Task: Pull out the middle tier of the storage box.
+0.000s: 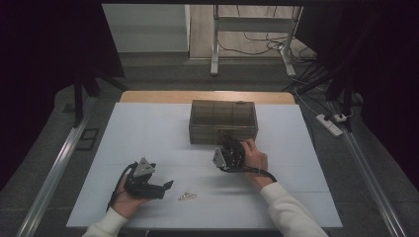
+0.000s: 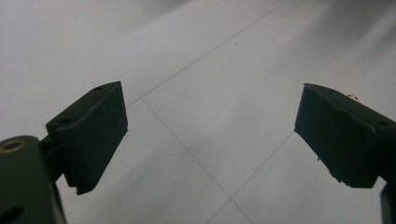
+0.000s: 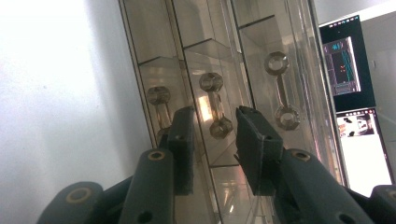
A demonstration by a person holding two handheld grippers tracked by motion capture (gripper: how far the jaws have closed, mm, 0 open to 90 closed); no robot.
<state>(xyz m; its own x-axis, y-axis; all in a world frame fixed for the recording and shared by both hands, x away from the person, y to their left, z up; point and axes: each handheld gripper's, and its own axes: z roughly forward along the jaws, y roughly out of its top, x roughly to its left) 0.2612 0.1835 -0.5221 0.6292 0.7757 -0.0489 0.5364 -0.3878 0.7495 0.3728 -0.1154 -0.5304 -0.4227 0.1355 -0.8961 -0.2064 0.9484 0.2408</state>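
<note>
Right gripper view shows the right gripper (image 3: 212,135) with fingers narrowly apart around the middle drawer handle (image 3: 215,108) of the clear drawer box (image 1: 223,122) at mid-worktop. Centre on the handle's bar, close, then probably pull straight. The left gripper (image 1: 148,185), fingers wide apart, rests beside a small gold clip (image 1: 187,196).

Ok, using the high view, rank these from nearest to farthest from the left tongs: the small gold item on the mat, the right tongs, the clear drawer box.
1. The small gold item, just right of the left tongs.
2. The right tongs, farther right, at the box's front.
3. The clear drawer box, at the mat's far middle; its front edge almost ties with the right tongs.
</note>
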